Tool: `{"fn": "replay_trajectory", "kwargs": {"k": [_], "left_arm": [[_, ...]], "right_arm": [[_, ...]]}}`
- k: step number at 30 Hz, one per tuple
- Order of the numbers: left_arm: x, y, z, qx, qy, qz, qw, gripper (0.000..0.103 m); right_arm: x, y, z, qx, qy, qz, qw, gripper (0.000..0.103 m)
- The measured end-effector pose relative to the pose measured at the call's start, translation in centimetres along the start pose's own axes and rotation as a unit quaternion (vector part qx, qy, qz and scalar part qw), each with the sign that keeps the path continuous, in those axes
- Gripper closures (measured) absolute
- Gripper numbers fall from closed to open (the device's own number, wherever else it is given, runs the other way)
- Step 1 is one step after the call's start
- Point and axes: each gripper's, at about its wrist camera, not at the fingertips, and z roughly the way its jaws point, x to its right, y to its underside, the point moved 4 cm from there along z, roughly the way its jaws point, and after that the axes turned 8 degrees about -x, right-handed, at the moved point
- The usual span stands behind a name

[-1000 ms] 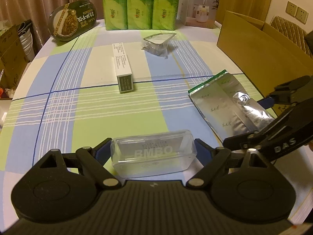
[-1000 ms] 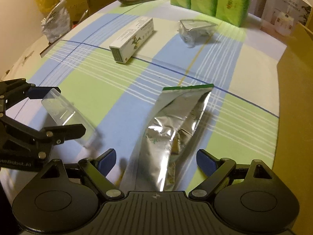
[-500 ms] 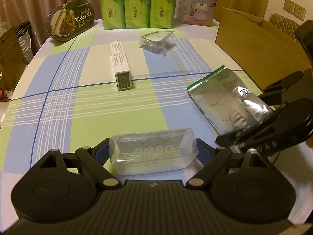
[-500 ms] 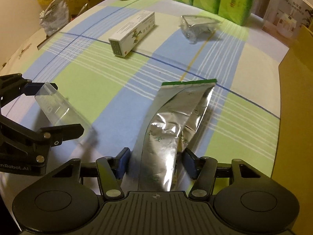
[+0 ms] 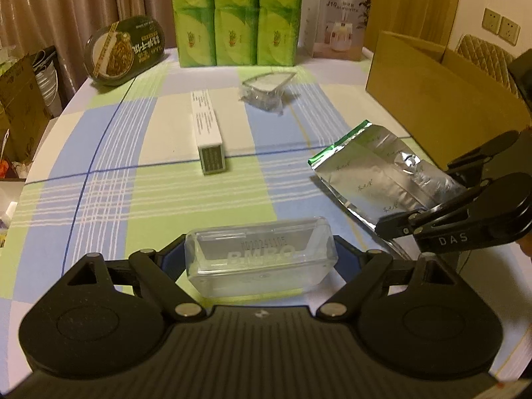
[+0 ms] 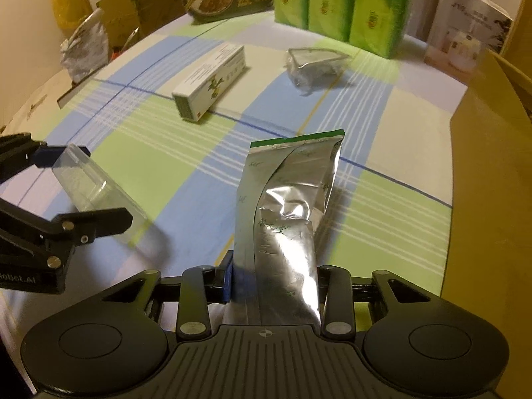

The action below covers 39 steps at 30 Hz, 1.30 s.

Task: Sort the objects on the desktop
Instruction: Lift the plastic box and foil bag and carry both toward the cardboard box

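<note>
My left gripper (image 5: 261, 261) is shut on a clear plastic box (image 5: 262, 259) marked BMBO and holds it just above the checked tablecloth; the box also shows in the right wrist view (image 6: 89, 183). My right gripper (image 6: 274, 276) is shut on the near end of a silver foil pouch (image 6: 286, 206) with a green top edge; the pouch (image 5: 375, 173) lies to the right of the left gripper. A white and green carton (image 5: 207, 133) and a crumpled clear plastic tray (image 5: 266, 91) lie farther back.
An open cardboard box (image 5: 432, 99) stands at the table's right edge. Green tissue packs (image 5: 236, 16), a dark noodle bowl (image 5: 124, 50) and a white product box (image 5: 335, 23) line the back. Cardboard and bags (image 6: 86, 43) sit beyond the left edge.
My right gripper has closed from wide open onto the foil pouch's near end. My left gripper has kept its hold on the clear box and lifted slightly.
</note>
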Motion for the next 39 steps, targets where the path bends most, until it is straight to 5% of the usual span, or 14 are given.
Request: {"fn": "replay_trajectory", "kwargs": {"k": [39], "left_arm": [[5.1, -6.1, -3.4, 0.075, 0.025, 0.022, 0.9966, 0.018]], "right_arm": [[3.5, -0.2, -9.2, 0.159, 0.012, 0.066, 0.985, 0.069]]}}
